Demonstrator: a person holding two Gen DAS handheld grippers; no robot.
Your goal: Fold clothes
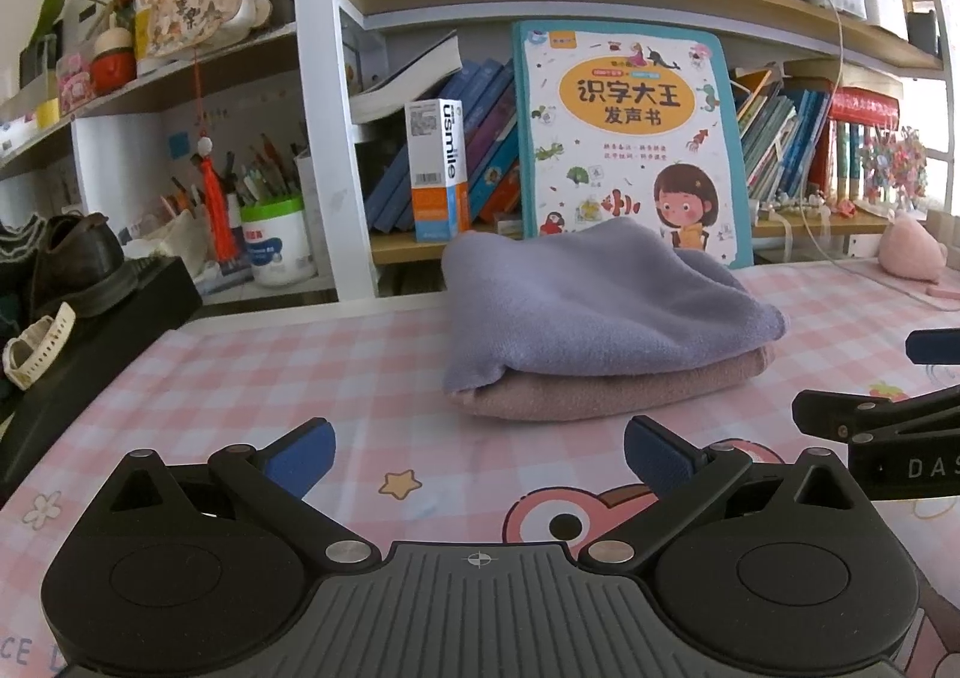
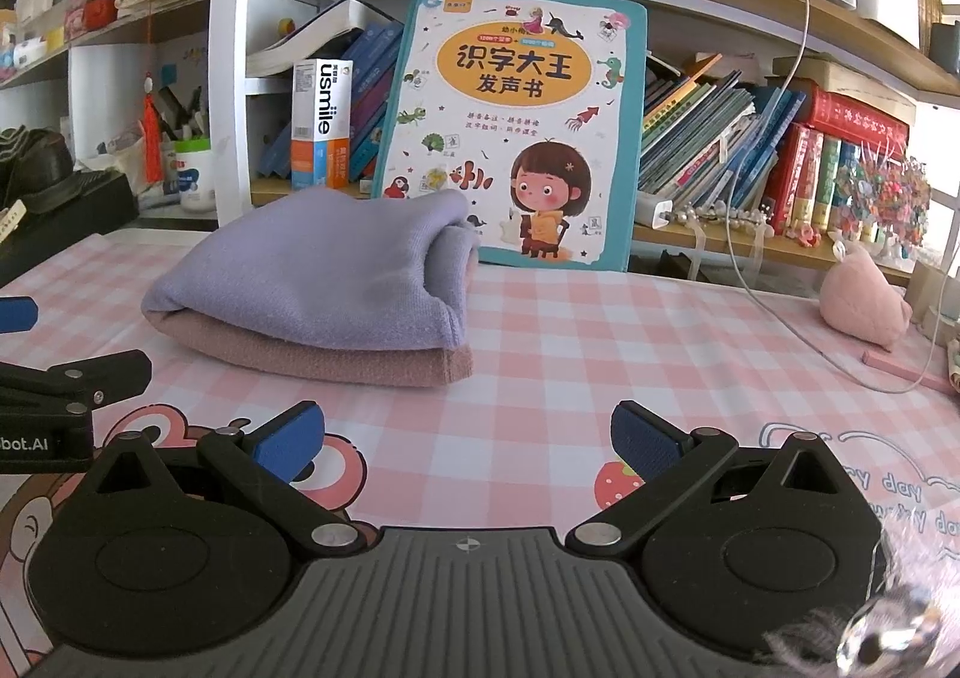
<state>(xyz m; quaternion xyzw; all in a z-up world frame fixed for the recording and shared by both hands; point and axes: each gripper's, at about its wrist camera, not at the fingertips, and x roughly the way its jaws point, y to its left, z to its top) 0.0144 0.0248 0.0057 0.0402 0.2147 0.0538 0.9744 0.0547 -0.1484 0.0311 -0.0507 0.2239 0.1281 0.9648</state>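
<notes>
A folded lavender garment point(image 1: 588, 306) lies on top of a folded dusty-pink garment point(image 1: 600, 387) on the pink checked table mat point(image 1: 240, 378). The stack also shows in the right wrist view, lavender point(image 2: 324, 270) over pink point(image 2: 336, 357). My left gripper point(image 1: 480, 459) is open and empty, a short way in front of the stack. My right gripper point(image 2: 468, 441) is open and empty, in front and to the right of the stack. The right gripper shows at the right edge of the left wrist view point(image 1: 900, 378). The left gripper shows at the left edge of the right wrist view point(image 2: 36, 348).
A children's book point(image 1: 630, 138) leans on the shelf behind the stack, beside a toothpaste box point(image 1: 438, 168). A black box with shoes point(image 1: 78, 330) sits at the left. A pink plush point(image 2: 864, 306) and a white cable point(image 2: 798, 318) lie at the right.
</notes>
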